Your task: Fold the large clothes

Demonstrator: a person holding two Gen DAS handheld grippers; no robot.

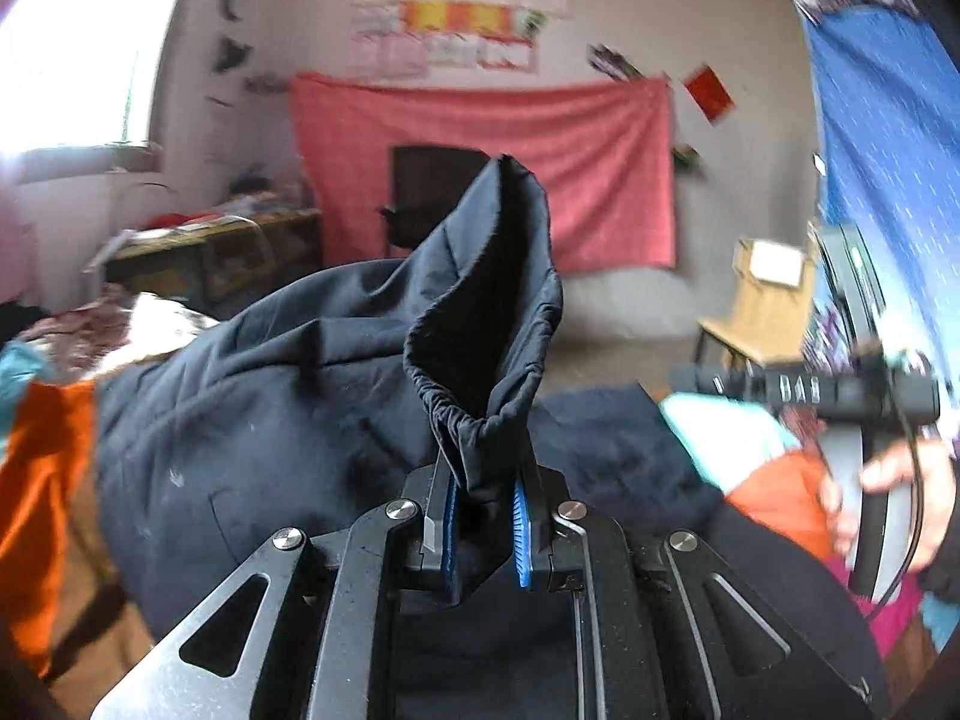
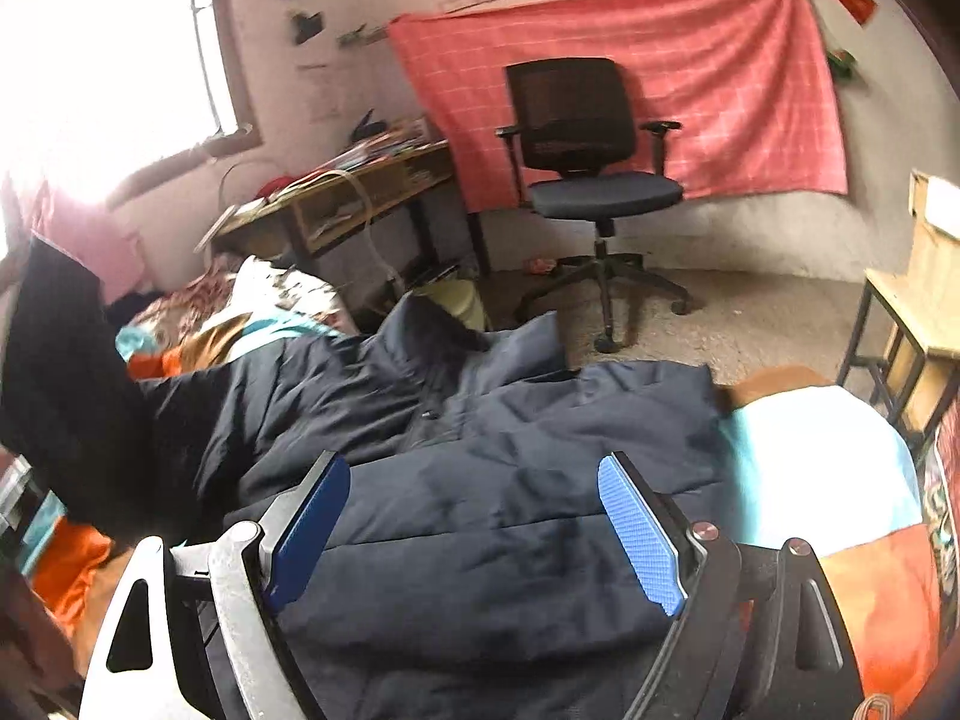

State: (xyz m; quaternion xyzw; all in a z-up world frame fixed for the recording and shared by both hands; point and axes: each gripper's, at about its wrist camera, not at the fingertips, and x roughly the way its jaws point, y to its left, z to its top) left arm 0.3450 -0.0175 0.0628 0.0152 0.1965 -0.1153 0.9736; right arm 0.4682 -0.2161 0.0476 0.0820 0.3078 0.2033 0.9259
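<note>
Navy padded jacket (image 2: 492, 480) lies spread across the bed; the left gripper (image 1: 486, 516) is clamped on its elastic sleeve cuff (image 1: 480, 312), lifted clear. Carry it inward over the body (avoid twisting), while the right gripper (image 2: 474, 528), jaws apart and empty, pins the fold.

Daylight is flooding in from the far left, washing both views out there.

The window (image 2: 108, 60) is blowing out to pure white glare, leaving the dark jacket (image 2: 480, 480) nearly shadowless. The left wrist view is smearing with motion blur, worst at its right. Both fisheye views are bending at the edges, with corners darkening.
</note>
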